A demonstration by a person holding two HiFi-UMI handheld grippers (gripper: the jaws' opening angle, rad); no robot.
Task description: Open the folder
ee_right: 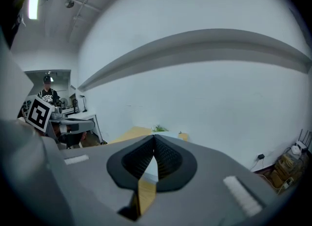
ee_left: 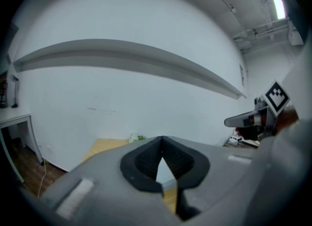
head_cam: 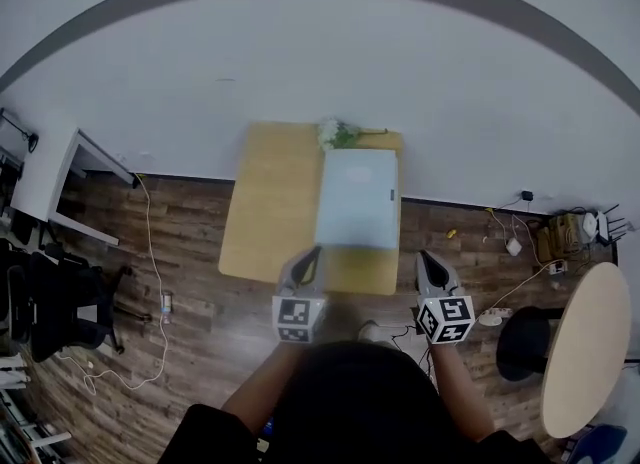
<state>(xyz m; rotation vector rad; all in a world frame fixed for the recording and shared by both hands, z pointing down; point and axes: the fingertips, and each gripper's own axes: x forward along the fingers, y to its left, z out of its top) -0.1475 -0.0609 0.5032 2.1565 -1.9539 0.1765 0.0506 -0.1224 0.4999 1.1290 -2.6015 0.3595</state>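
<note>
A pale blue folder [head_cam: 358,197] lies closed on the right part of a wooden table [head_cam: 270,202], with a small bunch of flowers [head_cam: 338,133] at its far edge. My left gripper [head_cam: 316,252] hovers just before the table's near edge, by the folder's near left corner. It is shut and empty; its jaws meet at the tips [ee_left: 162,140]. My right gripper [head_cam: 425,255] hangs off the table's near right corner, apart from the folder. Its jaws also meet [ee_right: 154,138] with nothing between them. A strip of the folder [ee_left: 163,170] shows through the left jaws.
A black office chair [head_cam: 60,302] and a white desk [head_cam: 60,182] stand at the left. To the right are a round wooden table [head_cam: 585,352], a black stool [head_cam: 525,342] and cables with plugs [head_cam: 515,242] on the floor. A person [ee_right: 48,93] stands far off.
</note>
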